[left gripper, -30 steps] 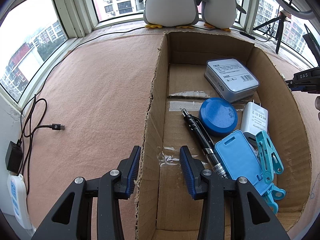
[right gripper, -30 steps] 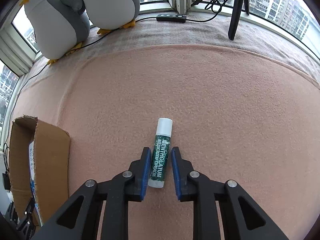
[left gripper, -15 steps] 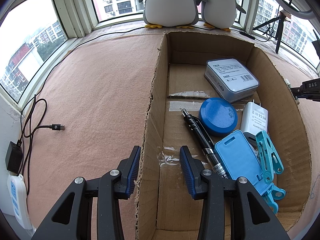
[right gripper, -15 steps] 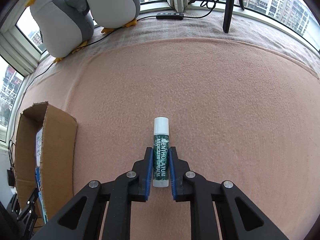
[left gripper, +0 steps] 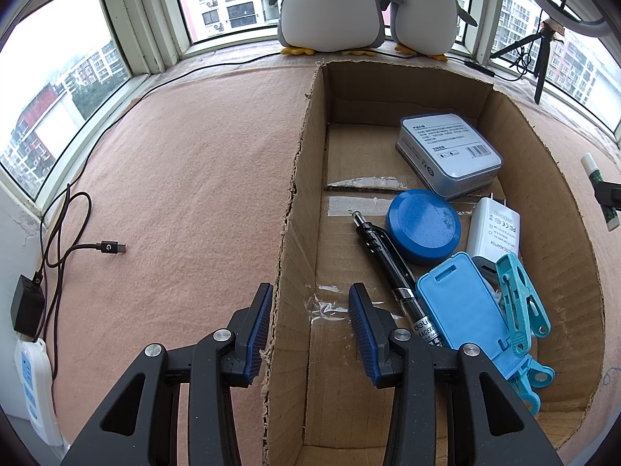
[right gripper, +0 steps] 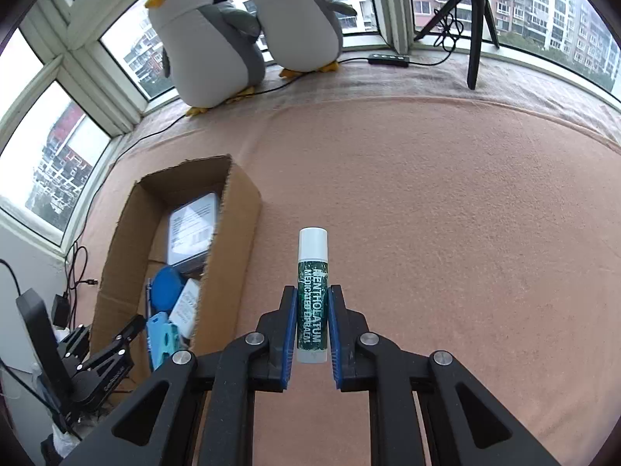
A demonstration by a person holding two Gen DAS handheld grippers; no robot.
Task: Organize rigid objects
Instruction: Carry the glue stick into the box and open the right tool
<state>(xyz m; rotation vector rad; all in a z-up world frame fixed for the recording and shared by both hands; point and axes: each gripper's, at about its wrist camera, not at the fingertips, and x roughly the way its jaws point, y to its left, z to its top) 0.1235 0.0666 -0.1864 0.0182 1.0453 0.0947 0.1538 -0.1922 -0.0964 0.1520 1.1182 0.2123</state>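
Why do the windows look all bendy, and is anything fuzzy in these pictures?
In both wrist views a fisheye lens bows the window frames and darkens the corners. In the right wrist view the cardboard box and the tin inside look smeared, while the lip balm stays sharp. The left wrist view is crisp, with soft daylight.
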